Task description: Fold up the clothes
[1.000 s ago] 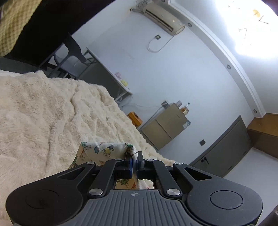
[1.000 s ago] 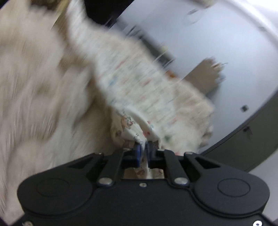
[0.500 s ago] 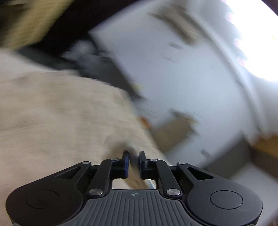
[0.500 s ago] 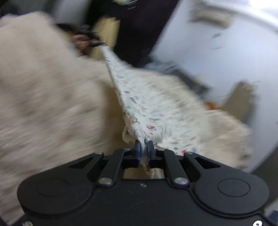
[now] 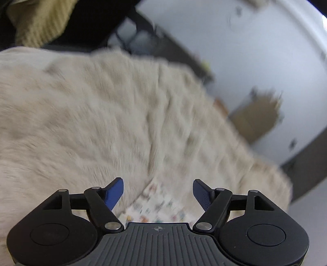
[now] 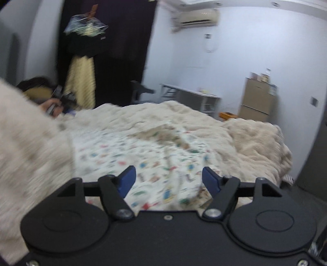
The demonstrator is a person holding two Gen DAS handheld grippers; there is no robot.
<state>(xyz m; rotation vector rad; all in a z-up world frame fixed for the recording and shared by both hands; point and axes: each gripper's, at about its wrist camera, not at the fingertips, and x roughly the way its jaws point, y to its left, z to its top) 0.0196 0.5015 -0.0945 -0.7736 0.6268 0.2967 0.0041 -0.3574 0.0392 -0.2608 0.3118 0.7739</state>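
Printed garment: thin, limp, light; lies ahead of your spread right fingers. Left fingers also apart. Pinch its near hem.

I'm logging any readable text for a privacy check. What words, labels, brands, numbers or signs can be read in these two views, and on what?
No text can be read in either view.
Printed garment: coloured motifs only, blurred.
Left gripper: a small crosshair mark on its grey body, no letters.
Air conditioner: front marking too small and blurred.
Items on top of the tan cabinet: labels too blurred.
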